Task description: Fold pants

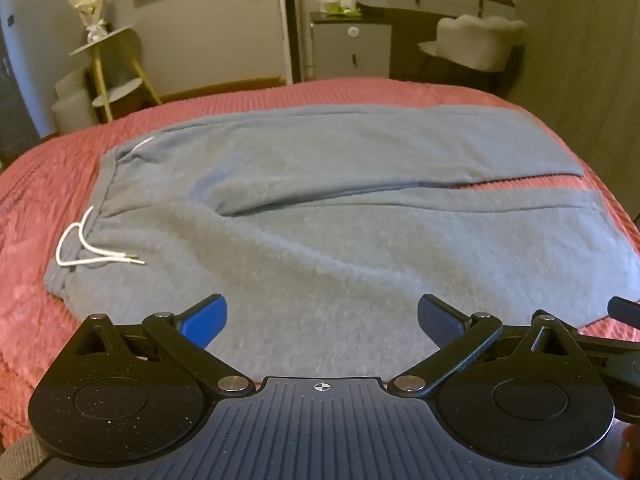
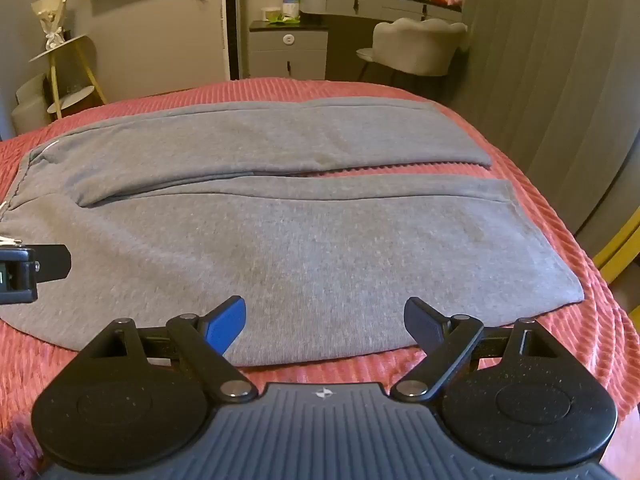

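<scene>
The grey fleece drawstring pants (image 2: pixel 280 216) are spread flat on the coral-pink ribbed bedspread (image 2: pixel 532 196), waistband toward nine o'clock and both leg cuffs toward three o'clock, a narrow strip of bedspread showing between the lower legs. The left gripper (image 1: pixel 322 322) is held over the seat area near the waistband, jaws spread wide and nothing between them; the right gripper (image 2: pixel 324 326) is poised above the near leg's hem edge, equally wide and empty. No fold appears to have been started.

Several failures can be foreseen. If only the upper layer of the near edge is pinched, the leg could be peeled open rather than carried over. Unequal lifting by the two grippers would likely skew the fold. The white drawstring cord (image 1: pixel 86 254), lying loose at eight o'clock in the left view, could be snagged, and the ribbed bedspread might be gathered with the fabric.
</scene>
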The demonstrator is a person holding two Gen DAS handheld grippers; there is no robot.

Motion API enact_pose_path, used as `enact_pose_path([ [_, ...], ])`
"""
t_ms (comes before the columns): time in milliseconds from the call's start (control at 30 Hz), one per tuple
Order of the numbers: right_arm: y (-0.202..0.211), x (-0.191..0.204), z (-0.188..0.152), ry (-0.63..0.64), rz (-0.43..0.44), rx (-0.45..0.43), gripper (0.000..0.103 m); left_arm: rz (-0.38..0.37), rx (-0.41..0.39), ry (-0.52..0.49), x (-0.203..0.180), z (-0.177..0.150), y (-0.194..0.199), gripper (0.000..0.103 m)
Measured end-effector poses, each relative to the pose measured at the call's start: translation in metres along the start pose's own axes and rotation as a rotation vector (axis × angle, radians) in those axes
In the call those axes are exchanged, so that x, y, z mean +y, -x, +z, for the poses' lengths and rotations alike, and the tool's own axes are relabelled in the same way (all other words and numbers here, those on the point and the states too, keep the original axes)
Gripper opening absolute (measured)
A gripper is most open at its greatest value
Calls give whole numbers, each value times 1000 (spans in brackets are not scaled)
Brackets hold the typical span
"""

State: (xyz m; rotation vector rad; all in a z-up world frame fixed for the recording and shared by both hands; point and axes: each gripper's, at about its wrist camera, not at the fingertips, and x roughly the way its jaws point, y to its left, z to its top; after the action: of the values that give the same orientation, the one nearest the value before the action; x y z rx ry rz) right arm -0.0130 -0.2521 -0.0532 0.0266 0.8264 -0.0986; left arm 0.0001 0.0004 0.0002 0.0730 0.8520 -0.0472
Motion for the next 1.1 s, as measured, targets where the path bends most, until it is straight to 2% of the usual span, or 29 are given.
enact_pose_path([
  [1100, -3, -6, 0, -13, -4, 0, 87, -3, 26, -7, -3, -3, -9, 103],
])
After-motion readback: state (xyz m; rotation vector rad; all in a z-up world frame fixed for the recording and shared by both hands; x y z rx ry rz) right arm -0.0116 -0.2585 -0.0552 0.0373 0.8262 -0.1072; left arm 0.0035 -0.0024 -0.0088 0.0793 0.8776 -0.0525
